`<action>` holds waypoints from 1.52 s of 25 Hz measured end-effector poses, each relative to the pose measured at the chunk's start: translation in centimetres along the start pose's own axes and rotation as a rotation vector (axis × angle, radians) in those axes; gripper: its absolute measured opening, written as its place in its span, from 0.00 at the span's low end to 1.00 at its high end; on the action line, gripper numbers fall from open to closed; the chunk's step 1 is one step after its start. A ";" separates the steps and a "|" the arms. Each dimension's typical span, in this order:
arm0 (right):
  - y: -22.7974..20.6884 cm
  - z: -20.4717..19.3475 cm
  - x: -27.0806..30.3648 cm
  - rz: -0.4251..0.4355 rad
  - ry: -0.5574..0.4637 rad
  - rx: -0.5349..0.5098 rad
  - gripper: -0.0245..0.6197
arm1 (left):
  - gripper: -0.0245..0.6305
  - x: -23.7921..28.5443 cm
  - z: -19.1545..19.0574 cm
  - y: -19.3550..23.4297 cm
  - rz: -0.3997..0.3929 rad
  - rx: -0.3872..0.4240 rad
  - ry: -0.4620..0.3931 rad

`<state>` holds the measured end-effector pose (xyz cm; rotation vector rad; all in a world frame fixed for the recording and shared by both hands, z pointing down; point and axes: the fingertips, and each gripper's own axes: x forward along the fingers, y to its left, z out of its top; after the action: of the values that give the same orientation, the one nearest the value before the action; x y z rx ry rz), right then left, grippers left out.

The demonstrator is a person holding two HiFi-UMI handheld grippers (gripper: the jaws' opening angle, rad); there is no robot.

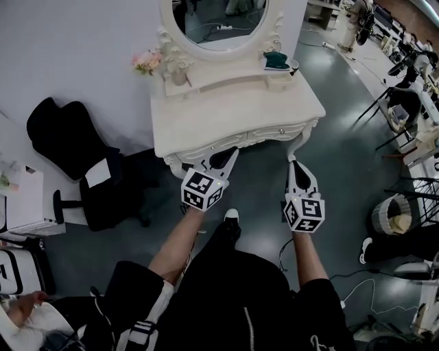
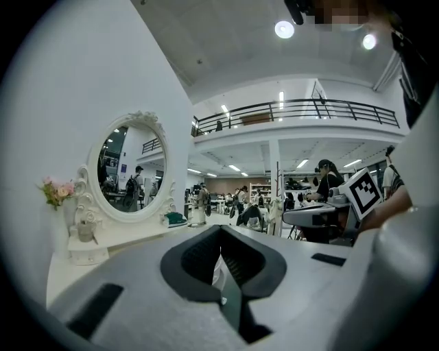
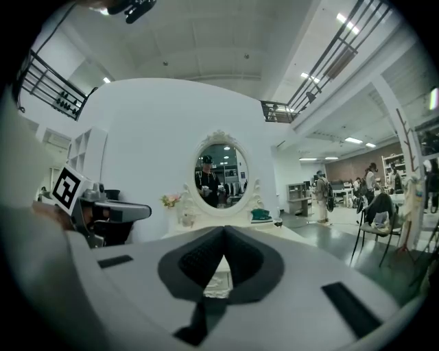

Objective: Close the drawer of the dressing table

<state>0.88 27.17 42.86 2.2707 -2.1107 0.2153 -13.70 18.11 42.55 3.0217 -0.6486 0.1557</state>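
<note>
Looking down in head view: drawer (image 1: 240, 139) sits under desk (image 1: 233, 110) front edge, how far out is unclear; likely rigid, sliding, so push flat on the front; left gripper (image 1: 230, 156) and right gripper (image 1: 293, 162) tips at it; left gripper view: jaws together, empty; right gripper view: jaws together, drawer mostly hidden.

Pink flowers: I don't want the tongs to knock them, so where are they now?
In the head view, the pink flowers stand at the back left of the dressing table, just left of the oval mirror.
</note>
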 end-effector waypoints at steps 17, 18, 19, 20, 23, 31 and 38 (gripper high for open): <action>-4.8 3.2 18.9 -0.037 0.003 -0.006 0.04 | 0.04 13.3 1.6 14.6 -0.038 0.002 0.014; -4.9 3.3 19.8 -0.032 0.004 -0.007 0.04 | 0.04 13.7 1.6 15.2 -0.034 0.001 0.013; -5.0 3.4 20.7 -0.027 0.004 -0.006 0.04 | 0.04 14.1 1.6 15.9 -0.028 0.000 0.014; -5.0 3.4 21.7 -0.020 0.005 -0.006 0.04 | 0.04 14.4 1.6 16.6 -0.021 -0.001 0.015; -4.9 3.5 24.8 0.011 0.011 -0.007 0.04 | 0.04 15.3 1.4 19.2 0.011 -0.006 0.020; -6.2 3.8 35.0 0.145 0.036 -0.014 0.04 | 0.04 19.1 0.7 26.0 0.151 -0.037 0.039; -7.3 4.5 45.1 0.319 0.069 -0.046 0.04 | 0.04 22.9 0.9 32.0 0.328 -0.080 0.049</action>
<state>11.53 -17.40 44.56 1.8629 -2.4022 0.2455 -5.99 -20.39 44.95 2.8033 -1.1128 0.2085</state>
